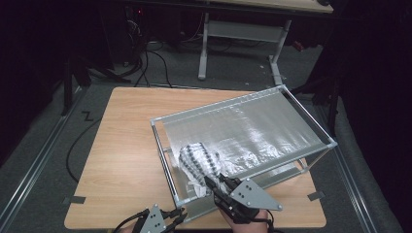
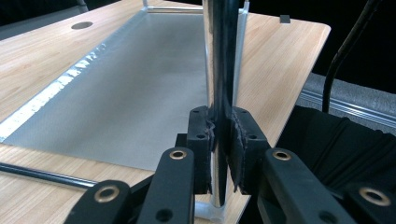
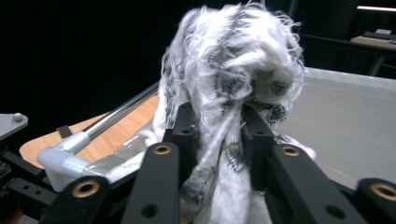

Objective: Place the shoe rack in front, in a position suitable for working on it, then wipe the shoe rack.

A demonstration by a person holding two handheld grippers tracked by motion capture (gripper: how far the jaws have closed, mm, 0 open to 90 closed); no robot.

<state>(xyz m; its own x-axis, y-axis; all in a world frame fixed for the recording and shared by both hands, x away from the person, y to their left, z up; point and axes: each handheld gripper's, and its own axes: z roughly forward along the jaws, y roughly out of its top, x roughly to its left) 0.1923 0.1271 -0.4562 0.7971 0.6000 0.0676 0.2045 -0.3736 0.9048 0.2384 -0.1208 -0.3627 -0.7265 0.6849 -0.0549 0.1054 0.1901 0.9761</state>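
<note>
Work in hand: a cloth [image 1: 197,162] is being hung on a rack [image 1: 243,103] that is standing on the table [image 1: 124,145].

Left gripper [image 1: 177,216]: its jaws are being held closed on the rack's near corner post [image 2: 219,70]; in the left gripper view the chrome post is running upright between the pads [image 2: 204,140], so the frame is judged to be steadied.

Right gripper [image 1: 212,184]: the cloth is lying bunched between its jaws [image 3: 219,140]; whether the pads are pressing it or being eased off cannot be told.

Cloth: a white, dark-patterned bundle is being draped over the rack's near end, just beyond the right fingertips, touching them.

Key relation: the cloth is lying straight ahead of the right fingers, away from the person; its bulk is piled on the top sheet [image 1: 252,126], with a tail hanging down toward the jaws. The right hand is the nearer one; the left is being kept at the corner, beside it.

Long axis: the rack is running away and to the right, so any spreading is judged to go that way.

Containers: none are being used; the silver sheet is carrying the cloth and nothing else.
</note>
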